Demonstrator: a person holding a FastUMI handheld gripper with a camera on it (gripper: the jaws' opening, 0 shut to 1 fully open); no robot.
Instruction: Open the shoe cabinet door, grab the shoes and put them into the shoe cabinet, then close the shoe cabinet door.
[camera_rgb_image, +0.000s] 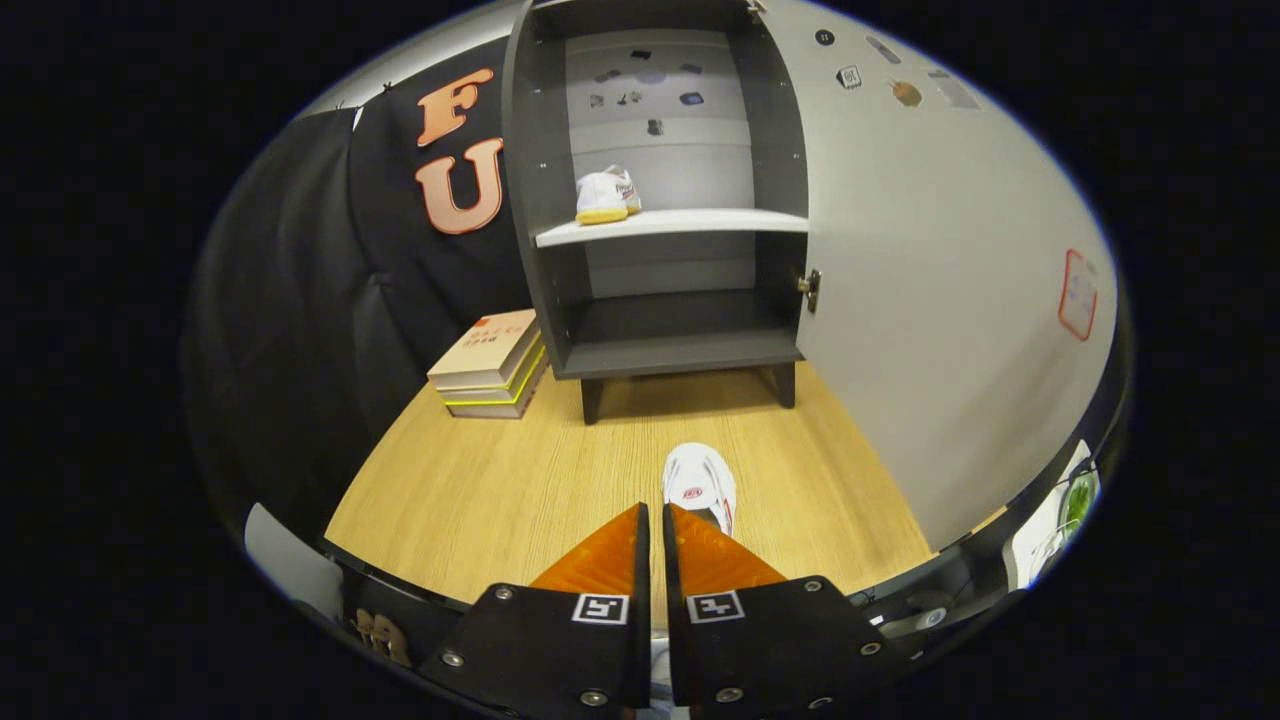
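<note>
So the cabinet (660, 200) is sitting at the far end of the table (480, 490) with its door (940, 300) swung wide open to the right, so that step looks done to me. It's got a pale shelf (690, 224) halfway up, and one shoe (606, 195) is already parked on the left part of it, leaving the right side free. The bottom compartment under the shelf looks empty too. Left of the cabinet there's a stack of books (492, 365) which I just need to stay away from. The second shoe (700, 485) is right at my fingers, toe pointing toward the cabinet, and it seems to run down between them, since I can see a bit of white low in the gap as well. The gripper (655, 520) is squeezed nearly closed, just a thin slit left between the fingers, so my read is that it's pinching the shoe by its rear part, though the actual contact is hidden, so I wouldn't swear both fingers bite. If I'm carrying it, the trick is to lift enough that the toe clears the cabinet's front lip, go in straight, keep away from the open door and its latch (810, 290), and set it on the shelf beside the first shoe without nudging that one.
</note>
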